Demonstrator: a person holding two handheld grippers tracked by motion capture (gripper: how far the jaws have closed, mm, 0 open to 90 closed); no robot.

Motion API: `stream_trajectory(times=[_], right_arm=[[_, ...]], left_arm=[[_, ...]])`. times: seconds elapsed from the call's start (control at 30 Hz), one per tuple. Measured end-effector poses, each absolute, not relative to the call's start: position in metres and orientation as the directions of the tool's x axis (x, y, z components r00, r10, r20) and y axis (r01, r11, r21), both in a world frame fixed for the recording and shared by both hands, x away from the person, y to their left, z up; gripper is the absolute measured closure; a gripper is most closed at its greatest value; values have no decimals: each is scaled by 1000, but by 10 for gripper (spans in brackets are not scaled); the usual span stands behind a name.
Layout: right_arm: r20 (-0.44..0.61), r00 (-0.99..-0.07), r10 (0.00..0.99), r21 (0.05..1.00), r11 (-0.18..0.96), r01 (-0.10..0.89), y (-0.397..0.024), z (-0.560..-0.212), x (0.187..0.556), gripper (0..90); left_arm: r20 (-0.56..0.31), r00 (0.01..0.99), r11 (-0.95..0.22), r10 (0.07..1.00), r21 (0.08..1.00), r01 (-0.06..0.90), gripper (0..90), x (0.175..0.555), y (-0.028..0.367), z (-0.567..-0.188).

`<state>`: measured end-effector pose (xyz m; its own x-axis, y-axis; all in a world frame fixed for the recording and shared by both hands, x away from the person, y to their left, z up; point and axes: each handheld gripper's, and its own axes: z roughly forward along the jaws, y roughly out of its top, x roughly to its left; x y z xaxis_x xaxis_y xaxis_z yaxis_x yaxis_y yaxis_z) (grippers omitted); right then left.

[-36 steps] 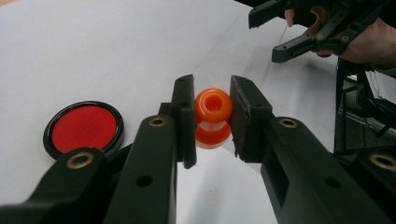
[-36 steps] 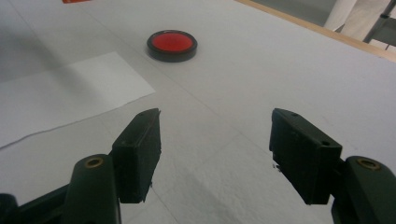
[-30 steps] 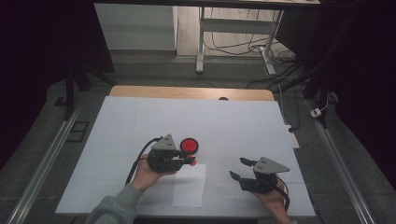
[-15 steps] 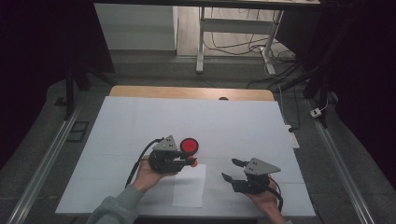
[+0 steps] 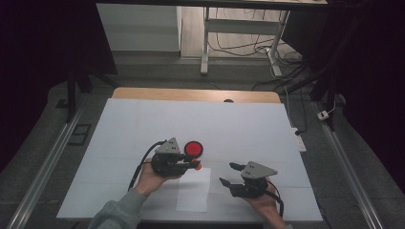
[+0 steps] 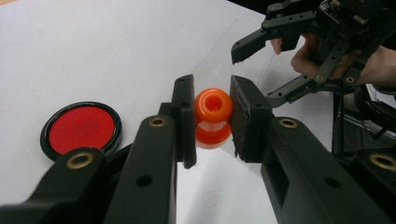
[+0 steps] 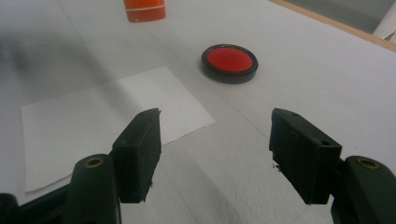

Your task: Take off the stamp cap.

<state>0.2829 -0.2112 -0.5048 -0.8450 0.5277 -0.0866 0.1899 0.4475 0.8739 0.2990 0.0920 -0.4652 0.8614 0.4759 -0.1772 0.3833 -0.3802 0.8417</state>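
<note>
Left gripper view: left gripper (image 6: 212, 116) has its jaws clamped on a small orange stamp (image 6: 213, 117), one black pad against each side, knob end facing the camera. The stamp sits squarely between the pads, at their far ends, raised over the near part of the desk (image 5: 119, 124). Just left of the jaws lies a round red ink pad (image 6: 81, 128) in a black rim, flat on the white surface and apart from the stamp. Beyond the stamp, the right gripper (image 6: 273, 70) is seen held in a hand, jaws pointing toward the stamp but well short of it. Right gripper view: its two jaws stand wide apart with nothing between them, hovering low over the desk near the front edge; a white paper sheet (image 7: 107, 116) lies ahead to the left. High view: paper lies at the front edge, between the two hands; the left gripper with the stamp is over its far left corner, ink pad just behind.
</note>
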Motion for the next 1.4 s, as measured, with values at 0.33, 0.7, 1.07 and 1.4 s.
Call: stream_trajectory(times=[0.33, 0.7, 1.07, 1.4], right_arm=[[-93, -852, 515, 873, 454, 180, -203, -503, 282, 338], [-106, -868, 486, 872, 464, 154, -185, -501, 283, 338], [-112, -881, 460, 870, 474, 137, -172, -501, 284, 341], [-115, -887, 447, 868, 479, 128, -162, -501, 284, 343]], left_arm=[[-177, 864, -391, 472, 836, 385, 725, 299, 89, -468], [-178, 862, -389, 474, 836, 386, 725, 299, 89, -468], [-177, 865, -395, 470, 834, 386, 725, 299, 87, -470], [-180, 866, -394, 466, 835, 385, 725, 298, 86, -469]])
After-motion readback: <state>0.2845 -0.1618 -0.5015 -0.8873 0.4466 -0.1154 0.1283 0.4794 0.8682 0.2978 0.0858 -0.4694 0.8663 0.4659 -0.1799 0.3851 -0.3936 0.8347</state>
